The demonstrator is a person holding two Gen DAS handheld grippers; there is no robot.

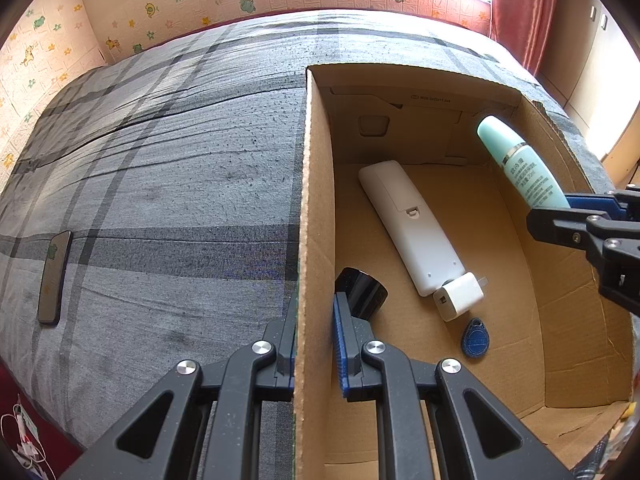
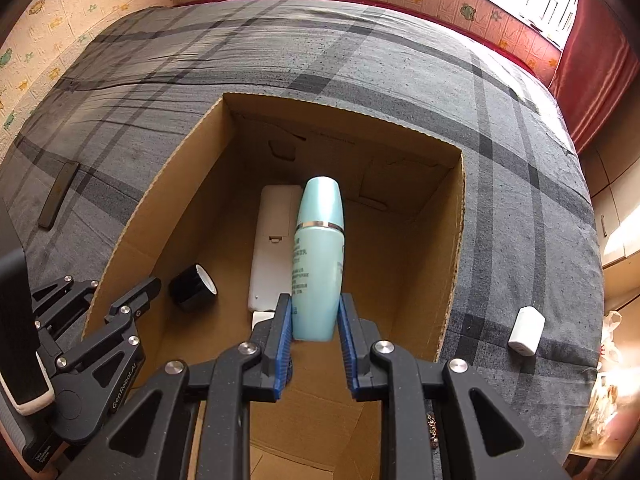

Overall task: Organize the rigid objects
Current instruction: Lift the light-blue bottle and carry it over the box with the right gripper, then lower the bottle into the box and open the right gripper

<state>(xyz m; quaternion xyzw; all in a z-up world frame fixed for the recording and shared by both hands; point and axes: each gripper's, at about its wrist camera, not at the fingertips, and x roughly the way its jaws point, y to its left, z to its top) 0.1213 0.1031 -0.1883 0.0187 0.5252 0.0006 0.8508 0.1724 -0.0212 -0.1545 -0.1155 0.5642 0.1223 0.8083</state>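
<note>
The right gripper (image 2: 314, 320) grasps a pale green bottle (image 2: 318, 256) above the open cardboard box (image 2: 452, 264) on the bed (image 1: 160, 184). The left gripper (image 1: 314, 332) is clamped on the box's side wall. Inside lie a white remote (image 1: 412, 224), charger (image 1: 460, 296), black cap (image 1: 362, 292) and blue key tag (image 1: 475, 338).

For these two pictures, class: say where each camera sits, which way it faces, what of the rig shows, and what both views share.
Left wrist: on the left gripper, looking down along its fingers, clamped on the cardboard box's wall; the right gripper enters at right.
Right wrist: on the right gripper, looking down into the box, gripping the teal bottle; the left gripper shows at left.
Shared: box, bottle, white remote, plaid bedcover.
</note>
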